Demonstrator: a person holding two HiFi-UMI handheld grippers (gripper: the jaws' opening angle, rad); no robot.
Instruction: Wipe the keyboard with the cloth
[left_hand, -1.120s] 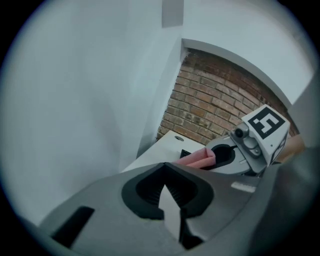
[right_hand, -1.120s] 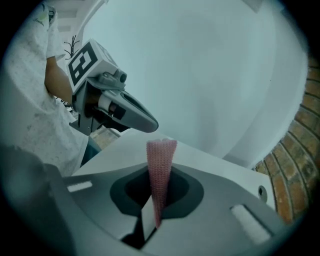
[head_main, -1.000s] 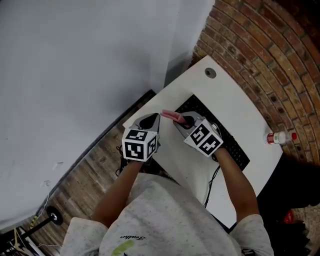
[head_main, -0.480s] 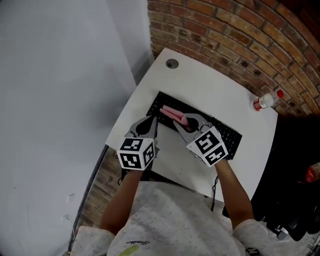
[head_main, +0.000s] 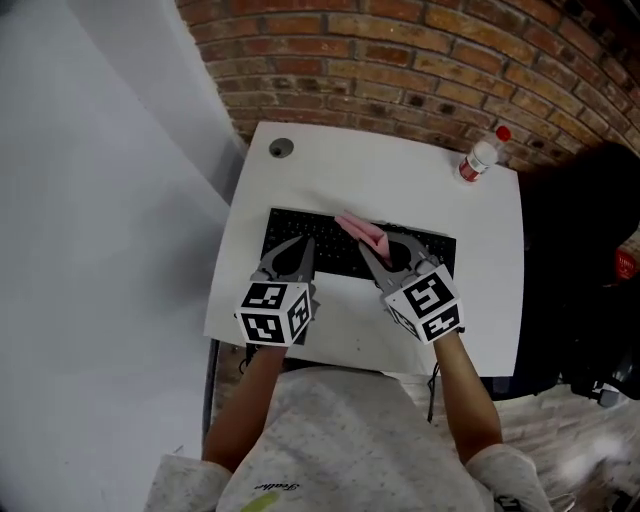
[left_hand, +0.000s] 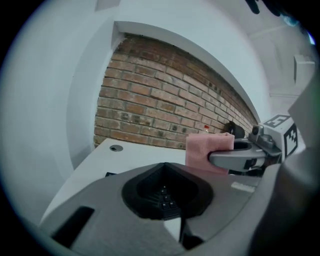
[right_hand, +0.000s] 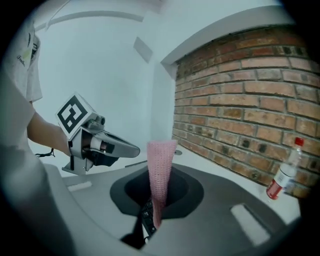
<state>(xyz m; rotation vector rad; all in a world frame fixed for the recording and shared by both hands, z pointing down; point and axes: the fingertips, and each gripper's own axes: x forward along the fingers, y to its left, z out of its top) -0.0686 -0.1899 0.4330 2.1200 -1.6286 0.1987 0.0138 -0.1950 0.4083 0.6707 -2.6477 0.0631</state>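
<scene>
The pink cloth (right_hand: 160, 165) is clamped in the right gripper (head_main: 368, 248). Its jaws are pressed together on the cloth's lower part, so that a folded strip stands up past the tips. The cloth is held just above the middle of the black keyboard (head_main: 325, 245), which lies across the white desk (head_main: 380, 170) in front of the brick wall. The left gripper (head_main: 300, 248) is closed on nothing and is poised over the keyboard's left part, beside the right one.

No contact between cloth and keys can be confirmed, so the wiping is judged to be at its start. For a good pass, the free end of the cloth should be laid flat on the keys and drawn along the rows with light, even pressure, so that no key is snagged or pried up. The keyboard could be steadied at its left edge by the empty gripper to prevent sliding. The plastic bottle (head_main: 480, 155) near the desk's far right corner stands well apart and need not be disturbed.
</scene>
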